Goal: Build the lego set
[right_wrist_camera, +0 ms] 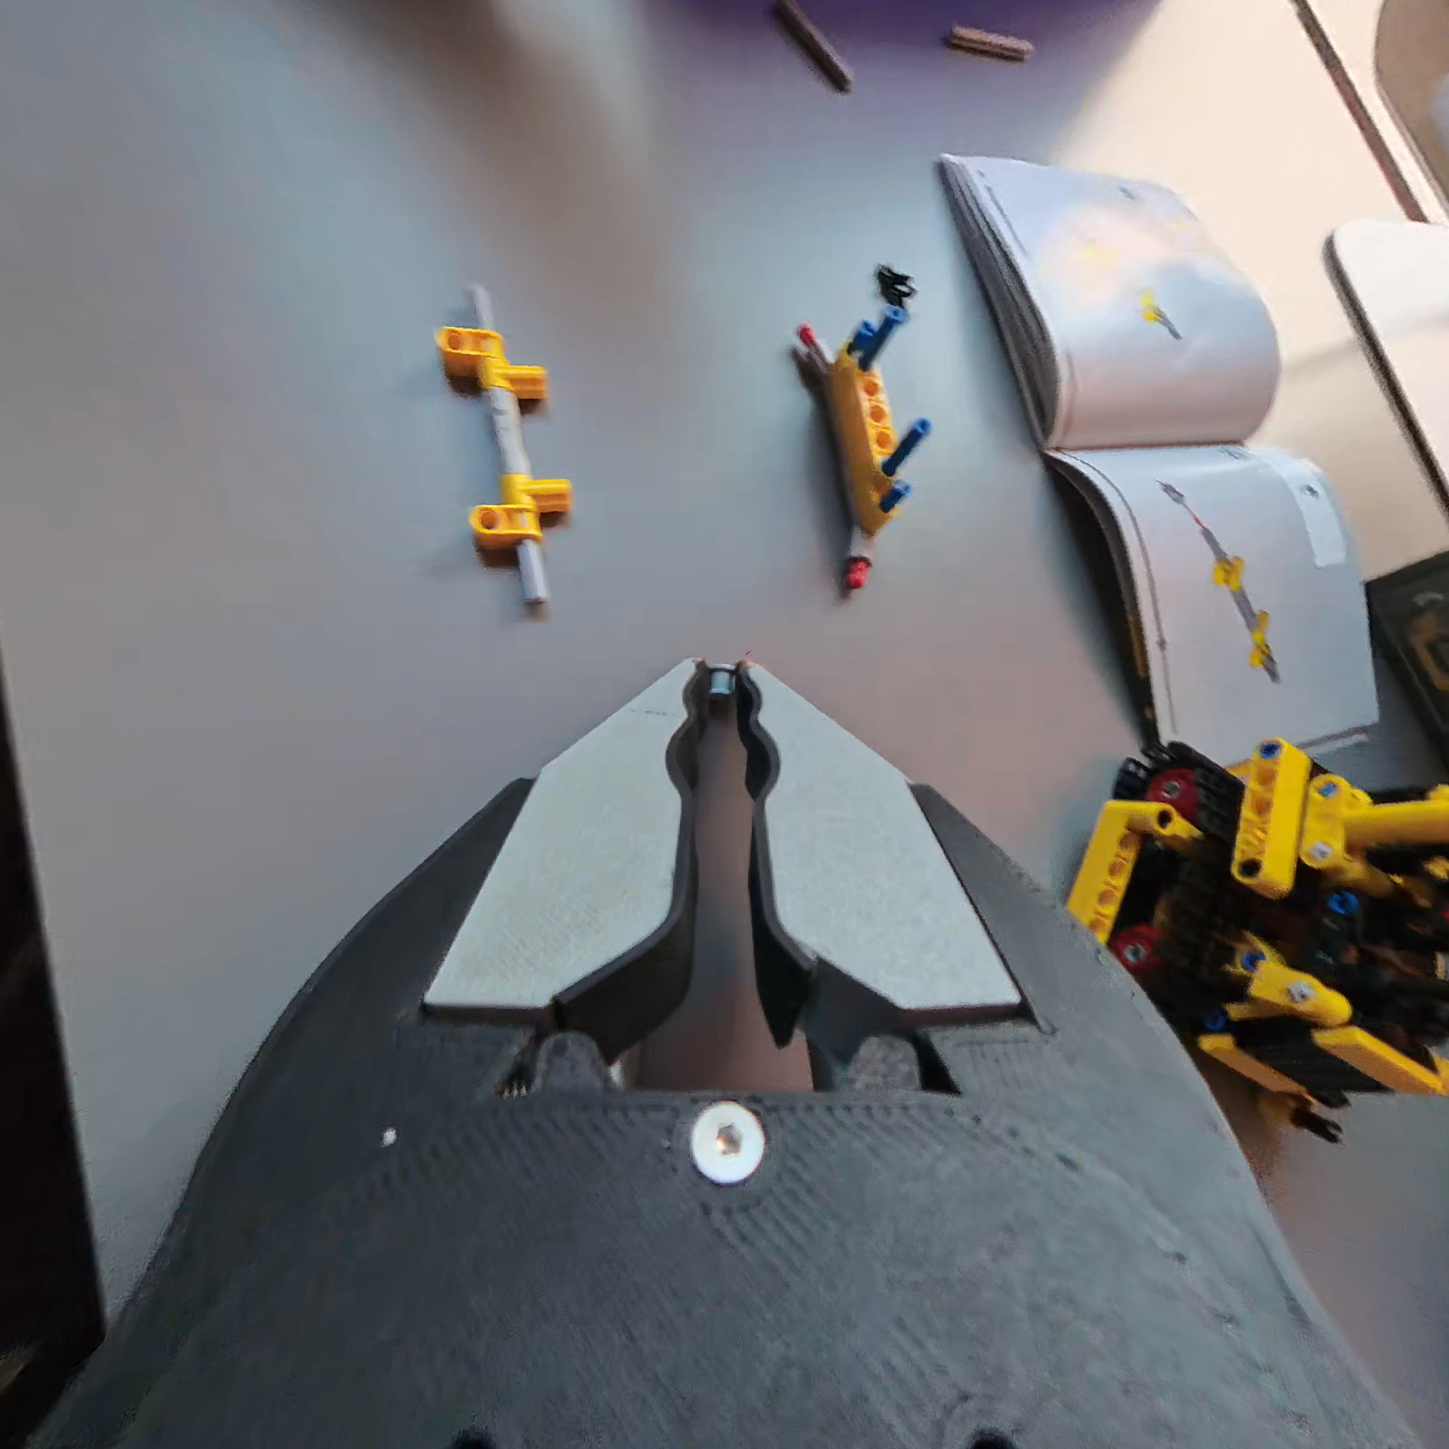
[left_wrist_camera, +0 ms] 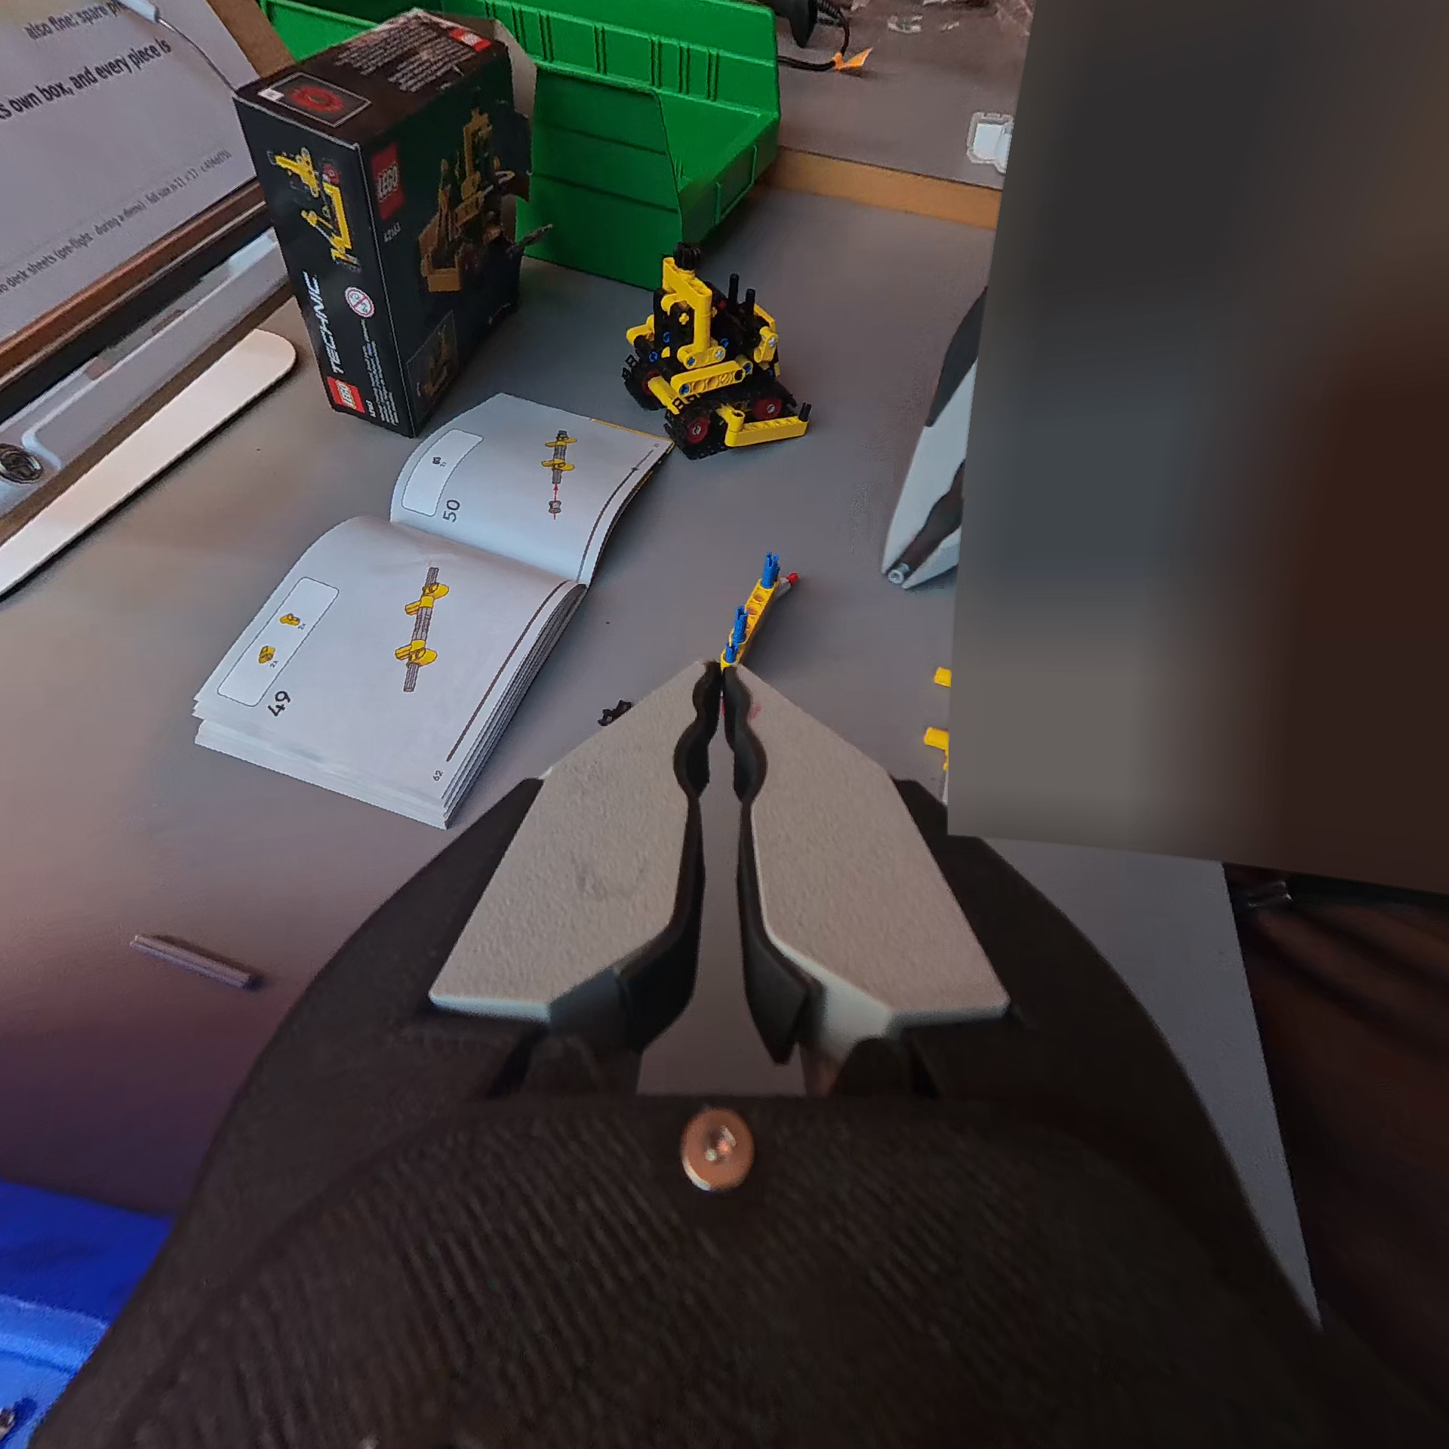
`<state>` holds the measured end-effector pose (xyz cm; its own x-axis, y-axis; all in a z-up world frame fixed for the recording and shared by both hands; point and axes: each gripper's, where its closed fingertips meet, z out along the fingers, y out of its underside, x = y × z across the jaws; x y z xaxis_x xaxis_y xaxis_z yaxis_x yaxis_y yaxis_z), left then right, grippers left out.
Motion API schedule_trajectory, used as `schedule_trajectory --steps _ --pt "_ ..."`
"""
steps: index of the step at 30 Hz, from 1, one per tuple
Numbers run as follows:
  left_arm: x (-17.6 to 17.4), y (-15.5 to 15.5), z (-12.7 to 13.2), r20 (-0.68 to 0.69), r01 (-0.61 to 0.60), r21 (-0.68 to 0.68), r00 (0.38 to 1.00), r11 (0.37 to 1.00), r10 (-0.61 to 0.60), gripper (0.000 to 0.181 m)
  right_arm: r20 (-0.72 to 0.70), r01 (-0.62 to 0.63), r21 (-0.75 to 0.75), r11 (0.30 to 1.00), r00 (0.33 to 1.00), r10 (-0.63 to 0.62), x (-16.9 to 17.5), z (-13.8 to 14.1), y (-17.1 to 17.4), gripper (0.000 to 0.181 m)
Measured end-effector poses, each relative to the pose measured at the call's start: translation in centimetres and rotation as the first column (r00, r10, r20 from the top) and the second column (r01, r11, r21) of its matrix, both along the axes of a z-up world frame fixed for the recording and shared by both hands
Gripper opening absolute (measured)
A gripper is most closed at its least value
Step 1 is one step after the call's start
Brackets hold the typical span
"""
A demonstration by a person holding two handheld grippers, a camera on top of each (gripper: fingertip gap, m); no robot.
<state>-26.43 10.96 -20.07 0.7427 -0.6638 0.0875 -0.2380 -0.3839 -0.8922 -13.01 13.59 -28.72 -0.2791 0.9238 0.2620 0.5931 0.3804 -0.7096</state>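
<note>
My left gripper (left_wrist_camera: 721, 673) is shut and empty, above the grey table. Just beyond its tips lies a yellow beam with blue pins and a red-tipped axle (left_wrist_camera: 753, 608), which also shows in the right wrist view (right_wrist_camera: 862, 439). My right gripper (right_wrist_camera: 721, 666) is shut on a small grey bush (right_wrist_camera: 720, 680) above the table. It also shows in the left wrist view (left_wrist_camera: 933, 502). A grey axle with yellow connectors (right_wrist_camera: 506, 439) lies ahead and to the left of my right gripper. The yellow and black bulldozer model (left_wrist_camera: 717, 361) stands farther back and also shows in the right wrist view (right_wrist_camera: 1270, 917).
An open instruction booklet (left_wrist_camera: 415, 611) lies left of the beam and shows in the right wrist view (right_wrist_camera: 1160, 439). The set's black box (left_wrist_camera: 376, 219) and a green bin (left_wrist_camera: 651, 125) stand behind. A small black piece (left_wrist_camera: 615, 712) and a dark axle (left_wrist_camera: 196, 960) lie loose.
</note>
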Motion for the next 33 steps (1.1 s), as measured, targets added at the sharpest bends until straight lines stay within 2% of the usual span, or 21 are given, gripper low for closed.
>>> schedule_trajectory --steps 1,9,23,29,33 --pt "0.0 0.0 0.0 0.002 0.000 -0.001 1.000 1.000 0.000 0.000 0.001 -0.028 -0.002 1.000 1.000 0.028 0.1 0.0 -0.7 0.004" --pt "0.2 -0.1 -0.2 -0.018 0.004 -0.001 1.000 1.000 -0.004 0.000 -0.023 -0.107 -0.037 0.994 0.994 0.106 0.4 0.5 -2.0 0.007" --pt "0.0 0.0 -0.3 -0.027 -0.002 -0.001 1.000 1.000 0.002 0.000 -0.078 -0.134 -0.105 0.985 0.989 0.126 0.9 1.5 -1.9 0.012" --pt "0.0 0.0 -0.7 -0.038 -0.003 -0.006 0.999 1.000 0.003 0.000 -0.161 -0.098 -0.159 0.982 0.984 0.072 1.4 2.9 -0.5 0.013" --pt "0.1 0.1 -0.6 -0.041 -0.004 -0.003 0.999 1.000 0.004 0.000 -0.270 -0.036 -0.205 0.978 0.963 -0.022 1.6 4.7 1.4 0.014"
